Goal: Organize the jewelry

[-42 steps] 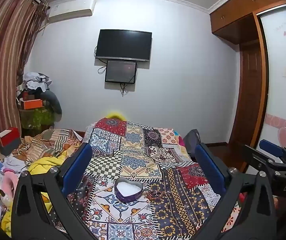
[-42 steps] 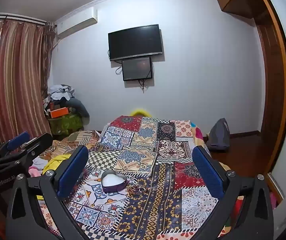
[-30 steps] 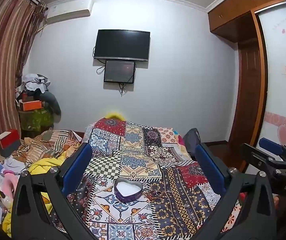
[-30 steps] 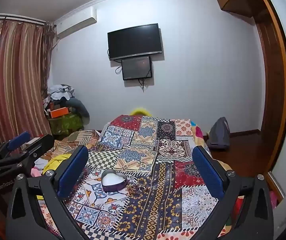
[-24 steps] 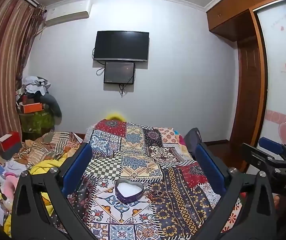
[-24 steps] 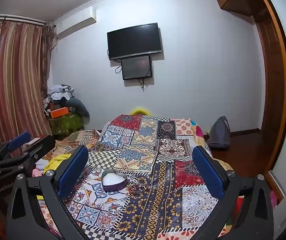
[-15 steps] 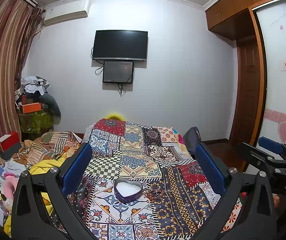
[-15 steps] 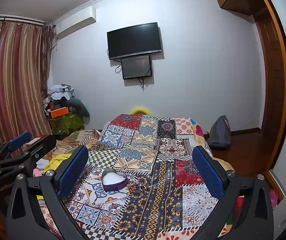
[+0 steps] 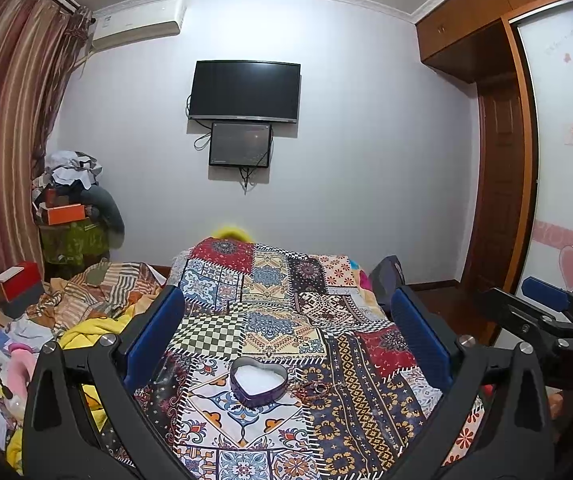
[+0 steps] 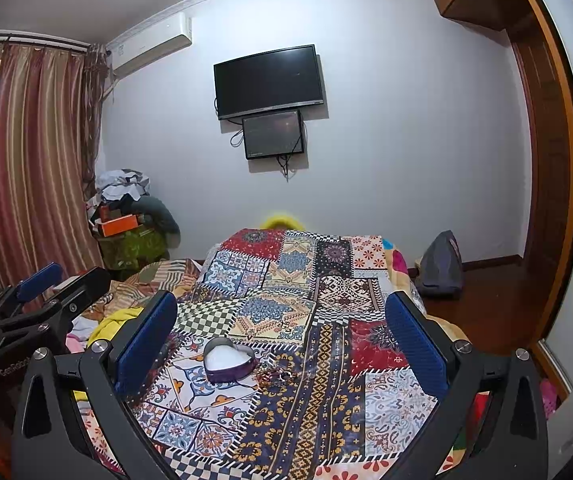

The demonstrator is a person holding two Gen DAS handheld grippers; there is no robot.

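A purple heart-shaped box point(image 9: 258, 384) with a white inside sits open on the patchwork bedspread point(image 9: 270, 304). It also shows in the right wrist view point(image 10: 228, 362). A small heap of jewelry point(image 9: 314, 390) lies just right of the box, seen too in the right wrist view point(image 10: 276, 376). My left gripper point(image 9: 286, 344) is open and empty, held above and short of the box. My right gripper point(image 10: 282, 340) is open and empty, also short of the box. Each gripper shows at the edge of the other's view.
Crumpled clothes and a yellow cloth point(image 9: 90, 328) lie left of the bed. A red box point(image 9: 18, 284) and a pile of boxes and clothes point(image 9: 70, 216) stand by the curtain. A dark bag point(image 10: 440, 268) sits on the floor at the right near the wardrobe point(image 9: 502, 184).
Both grippers have shifted only slightly; the view has tilted up a little. The box and jewelry have not moved.
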